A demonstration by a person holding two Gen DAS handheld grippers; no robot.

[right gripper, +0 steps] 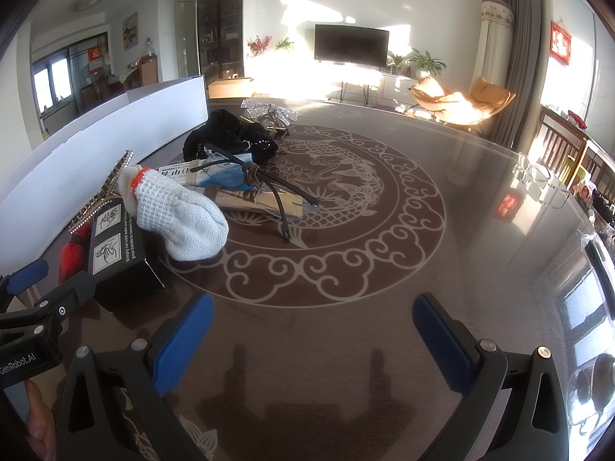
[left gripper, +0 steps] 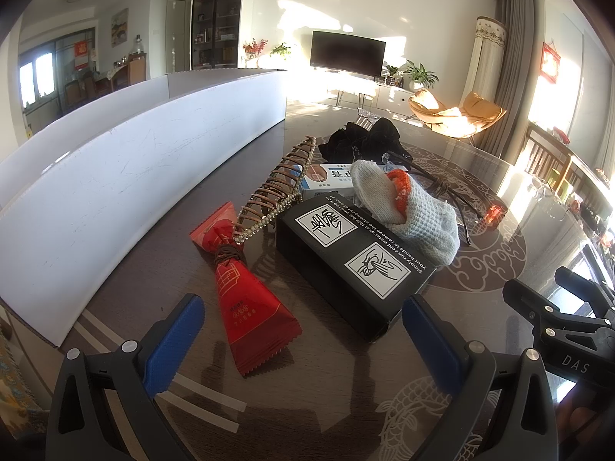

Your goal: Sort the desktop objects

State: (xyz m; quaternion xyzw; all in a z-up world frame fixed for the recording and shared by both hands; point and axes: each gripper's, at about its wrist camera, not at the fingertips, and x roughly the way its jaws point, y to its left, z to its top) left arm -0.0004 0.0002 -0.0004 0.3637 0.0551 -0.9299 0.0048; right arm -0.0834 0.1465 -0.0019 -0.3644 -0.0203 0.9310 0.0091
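Both grippers hover with fingers spread and empty — the left gripper [left gripper: 303,330] lined up toward the red packet [left gripper: 251,296], seemingly its first pick, the right gripper [right gripper: 313,340] waiting over bare table [right gripper: 461,230].

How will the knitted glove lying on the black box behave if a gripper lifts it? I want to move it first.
The knitted glove will probably be floppy: it already drapes over the edge of the black box. It looks light, so the box should stay put. Its coarse knit likely grips the blue fingers well, though it may snag the glasses beside it.

black gripper [left gripper: 303,324], blue pads [left gripper: 175,340]; silver screws
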